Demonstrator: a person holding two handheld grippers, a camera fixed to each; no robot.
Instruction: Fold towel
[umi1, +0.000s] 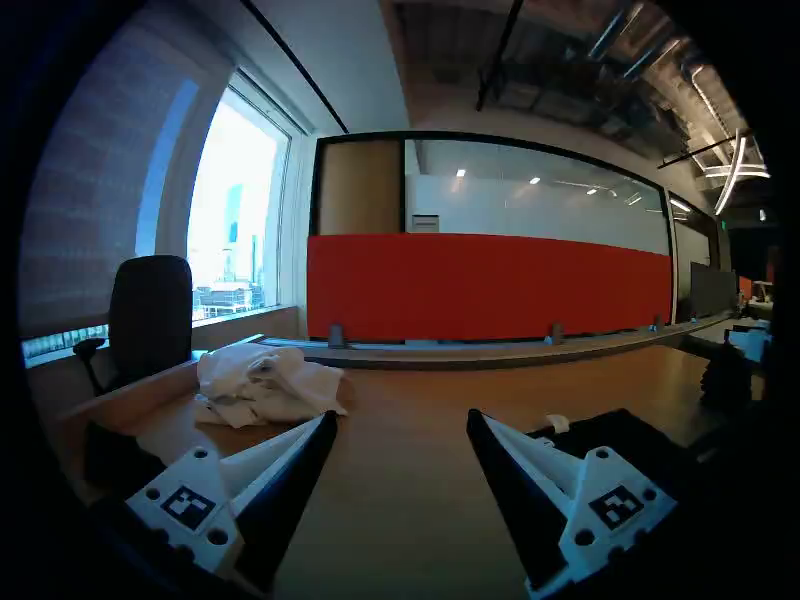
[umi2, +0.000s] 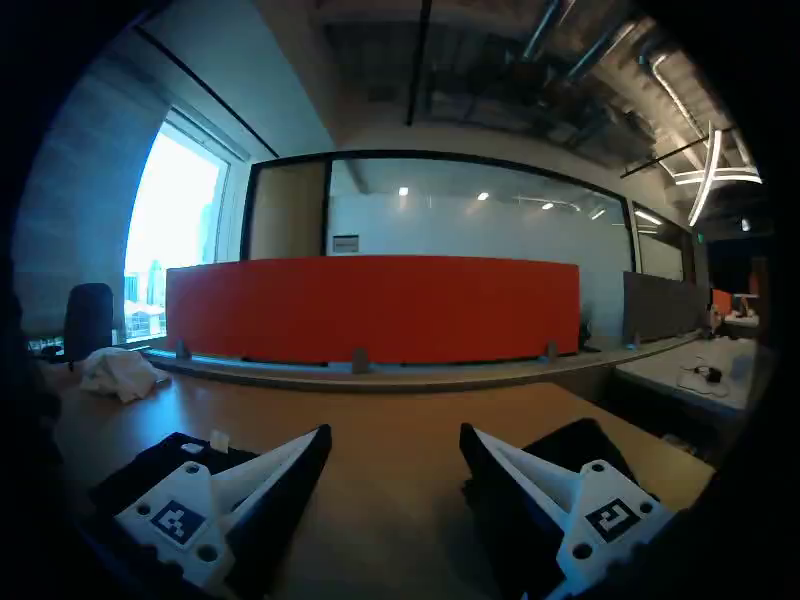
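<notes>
A crumpled white towel (umi1: 263, 385) lies in a heap on the wooden desk (umi1: 420, 470), ahead and to the left of my left gripper (umi1: 402, 420). That gripper stands open just above the desk, nothing between its fingers. In the right gripper view the same towel (umi2: 118, 372) is small and far off at the left. My right gripper (umi2: 396, 432) is open too, low over the desk (umi2: 400, 450), with bare wood between its fingers.
A red divider panel (umi1: 480, 285) runs along the desk's far edge. A black office chair (umi1: 148, 315) stands by the window at left. Dark flat objects lie on the desk near the grippers (umi2: 165, 460) (umi2: 575, 445). Another desk with cables (umi2: 700, 375) is at right.
</notes>
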